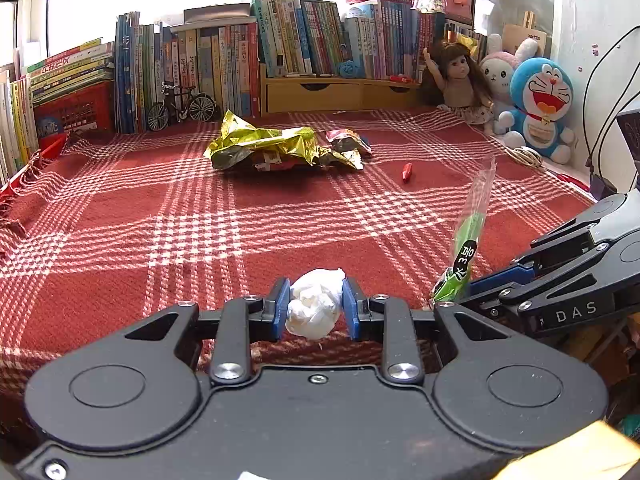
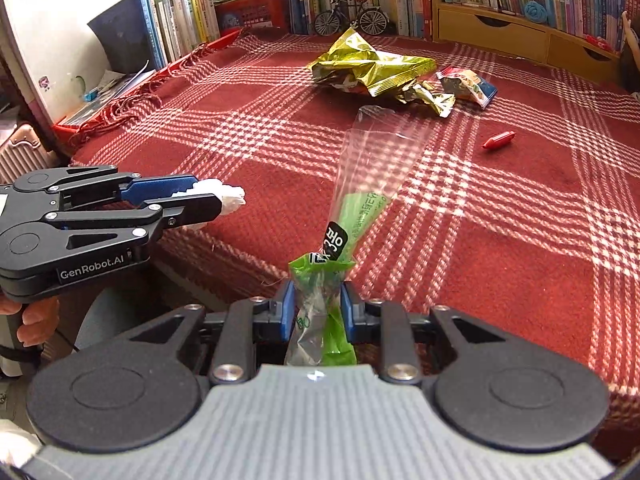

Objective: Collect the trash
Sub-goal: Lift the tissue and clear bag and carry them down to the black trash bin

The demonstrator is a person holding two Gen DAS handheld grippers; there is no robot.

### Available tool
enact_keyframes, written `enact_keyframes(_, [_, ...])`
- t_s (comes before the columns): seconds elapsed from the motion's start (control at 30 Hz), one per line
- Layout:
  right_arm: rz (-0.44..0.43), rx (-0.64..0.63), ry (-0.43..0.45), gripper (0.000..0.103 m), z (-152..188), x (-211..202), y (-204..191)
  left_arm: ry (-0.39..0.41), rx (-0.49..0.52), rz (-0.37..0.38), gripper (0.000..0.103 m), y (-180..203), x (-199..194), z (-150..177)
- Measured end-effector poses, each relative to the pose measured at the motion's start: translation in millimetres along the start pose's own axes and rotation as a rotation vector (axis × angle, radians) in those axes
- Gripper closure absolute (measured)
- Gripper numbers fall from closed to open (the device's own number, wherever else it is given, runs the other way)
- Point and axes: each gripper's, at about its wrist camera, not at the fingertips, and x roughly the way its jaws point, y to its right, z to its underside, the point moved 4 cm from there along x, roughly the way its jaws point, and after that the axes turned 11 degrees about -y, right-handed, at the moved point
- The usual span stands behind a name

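Note:
My left gripper (image 1: 315,309) is shut on a crumpled white tissue (image 1: 316,304) at the near edge of the red plaid cloth (image 1: 160,216). From the right wrist view the same left gripper (image 2: 208,198) shows at the left with the white tissue (image 2: 228,196) sticking out of its tips. My right gripper (image 2: 318,300) is shut on a clear and green plastic wrapper (image 2: 352,208) that stands up from the jaws; this green wrapper (image 1: 468,240) also shows at the right of the left wrist view. A crumpled gold foil bag (image 1: 272,150) (image 2: 368,68), a small snack packet (image 1: 346,140) (image 2: 468,86) and a small red piece (image 1: 407,172) (image 2: 498,140) lie farther back on the cloth.
Rows of books (image 1: 240,60) line the back, with a model bicycle (image 1: 182,106), a wooden drawer unit (image 1: 340,94), a doll (image 1: 460,76) and plush toys (image 1: 540,108) at the back right. A person's hand (image 2: 36,320) holds the left gripper's handle. A suitcase (image 2: 24,152) stands at the left.

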Motion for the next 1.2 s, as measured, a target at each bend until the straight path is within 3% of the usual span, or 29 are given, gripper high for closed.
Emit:
enact_keyframes(0.33, [-0.036,-0.033,-0.107,0.074,28,18,-21,-0.07,0.047,0.037,0.076,15,-8,36])
enact_keyframes(0.6, [-0.055,-0.048,-0.247,0.074,56,51,-32,-0.215,0.079,0.065,0.076,28,15,76])
enact_keyframes(0.97, [-0.039,0.046,-0.394,0.073,79,106,-25,-0.456,0.012,-0.001,0.076,13,79,118])
enact_keyframes(1.2, [-0.021,0.047,-0.466,0.072,92,135,-32,-0.552,-0.021,-0.007,0.076,6,106,139])
